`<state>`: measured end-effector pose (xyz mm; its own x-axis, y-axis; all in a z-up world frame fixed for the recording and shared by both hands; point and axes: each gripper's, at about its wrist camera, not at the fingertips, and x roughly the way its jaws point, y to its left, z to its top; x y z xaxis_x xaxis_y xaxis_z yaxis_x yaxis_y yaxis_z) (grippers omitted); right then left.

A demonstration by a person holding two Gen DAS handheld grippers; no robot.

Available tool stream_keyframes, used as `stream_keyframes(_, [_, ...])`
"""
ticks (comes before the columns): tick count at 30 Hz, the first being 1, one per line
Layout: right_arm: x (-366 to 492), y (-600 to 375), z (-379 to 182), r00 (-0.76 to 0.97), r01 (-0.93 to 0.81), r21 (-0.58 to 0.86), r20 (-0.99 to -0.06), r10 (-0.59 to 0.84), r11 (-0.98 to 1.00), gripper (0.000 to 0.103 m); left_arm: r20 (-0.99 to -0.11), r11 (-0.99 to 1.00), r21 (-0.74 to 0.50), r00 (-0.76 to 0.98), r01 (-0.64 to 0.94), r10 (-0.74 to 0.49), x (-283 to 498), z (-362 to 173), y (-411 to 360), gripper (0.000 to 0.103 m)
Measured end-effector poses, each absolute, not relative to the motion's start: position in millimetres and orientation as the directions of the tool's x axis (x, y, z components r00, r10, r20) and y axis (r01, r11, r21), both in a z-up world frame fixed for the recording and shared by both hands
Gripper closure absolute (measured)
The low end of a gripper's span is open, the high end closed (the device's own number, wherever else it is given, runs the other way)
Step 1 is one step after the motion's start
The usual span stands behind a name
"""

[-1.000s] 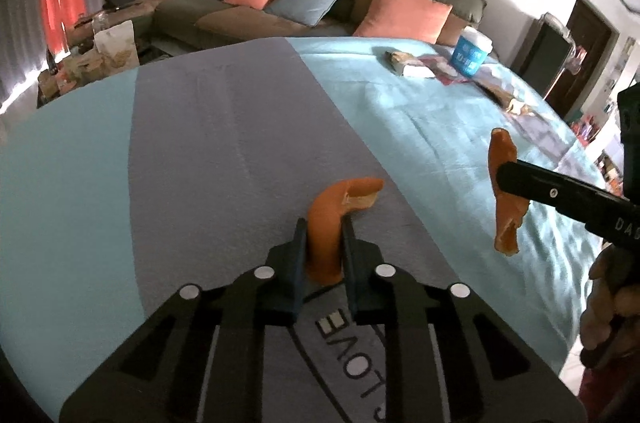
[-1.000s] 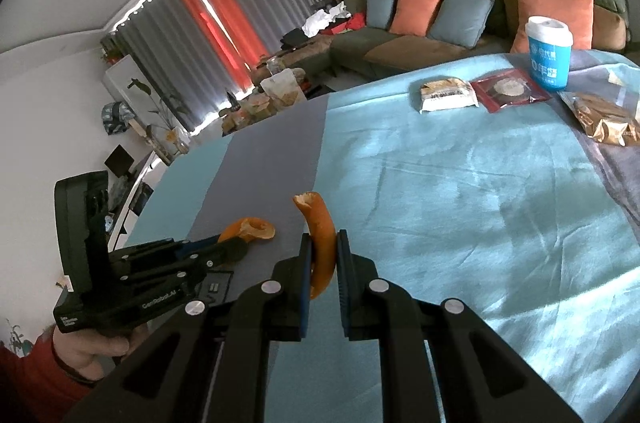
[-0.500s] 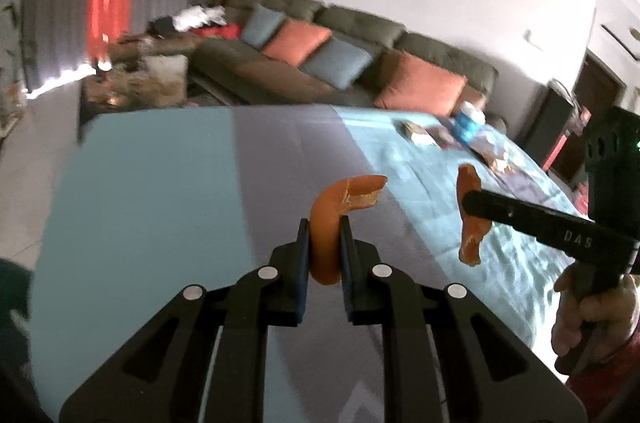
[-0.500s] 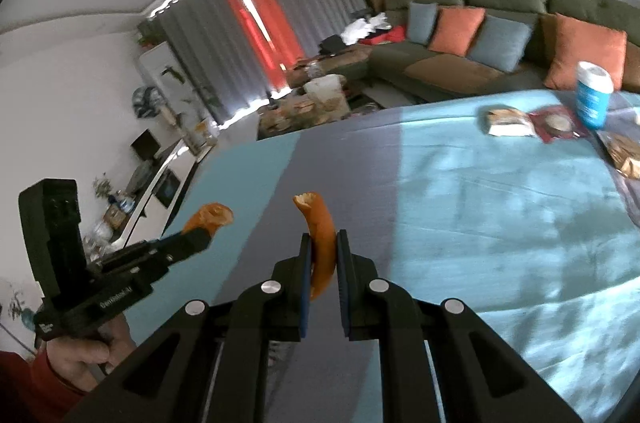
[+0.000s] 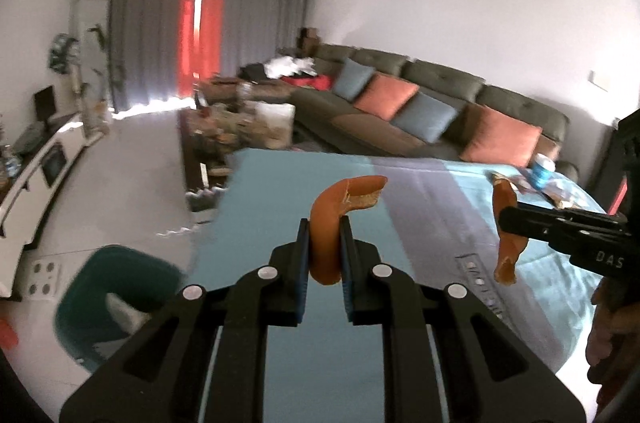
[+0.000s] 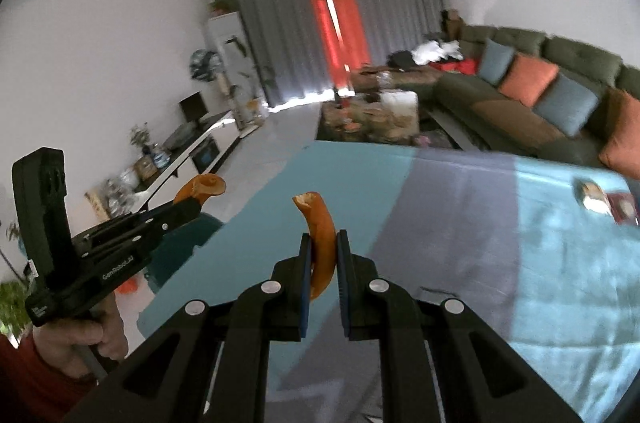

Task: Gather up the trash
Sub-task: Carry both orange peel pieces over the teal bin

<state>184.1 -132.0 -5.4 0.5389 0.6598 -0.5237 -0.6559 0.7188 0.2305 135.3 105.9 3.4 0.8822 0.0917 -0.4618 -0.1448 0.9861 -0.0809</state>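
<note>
My left gripper [image 5: 324, 243] is shut on a curved orange peel [image 5: 336, 211] and holds it above the left end of the table. My right gripper [image 6: 322, 255] is shut on a second orange peel [image 6: 320, 235]; it also shows at the right of the left wrist view [image 5: 506, 235]. The left gripper with its peel [image 6: 200, 187] shows at the left of the right wrist view. A teal trash bin [image 5: 116, 299] stands on the floor below the table's left edge, with white trash inside.
The table has a teal and grey cloth [image 5: 400, 191]. At its far end are a blue cup [image 5: 542, 173] and food wrappers [image 6: 592, 195]. A sofa [image 5: 440, 111] with cushions, a cluttered low table [image 5: 240, 127] and curtains stand behind.
Both grippers have swung left with their peels, from over the middle of the table to its left end. The trash bin and the floor have come into view.
</note>
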Motion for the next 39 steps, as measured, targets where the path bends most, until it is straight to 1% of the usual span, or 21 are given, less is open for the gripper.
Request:
stream_keyframes(7, [166.0, -74.8, 6.6, 0.501, -0.739, 0.160, -0.519, 0.692, 0.655, 0.092, -0.434, 0.958, -0.062, 0.872, -0.280, 0.226, 93.4, 13.5, 155.2, 0.088])
stream_keyframes(11, [155.5, -40.3, 10.9, 0.465, -0.789, 0.124, -0.520, 0.716, 0.602, 0.092, -0.438, 0.936, -0.060, 0.852, -0.348, 0.289, 71.0, 13.8, 184.7, 0.088])
stream_keyframes(20, [147.5, 27.4, 14.6, 0.361, -0.871, 0.092, -0.543, 0.758, 0.482, 0.092, -0.455, 0.871, -0.063, 0.791, -0.487, 0.409, 19.5, 8.2, 250.6, 0.088])
stream_keyframes(28, [148.6, 79.0, 9.5, 0.275, -0.915, 0.087, -0.580, 0.767, 0.394, 0.092, -0.493, 0.827, -0.070, 0.741, -0.557, 0.457, -8.8, -5.3, 299.0, 0.088])
stream_keyframes(35, [151.6, 115.8, -0.5, 0.214, -0.934, 0.096, -0.618, 0.756, 0.343, 0.092, -0.526, 0.800, -0.078, 0.706, -0.595, 0.473, -2.7, -18.6, 317.4, 0.088])
stream_keyframes(39, [157.1, 137.7, -9.7, 0.172, -0.944, 0.106, -0.648, 0.742, 0.312, 0.092, -0.552, 0.794, -0.092, 0.695, -0.601, 0.462, 9.3, -30.1, 330.1, 0.088])
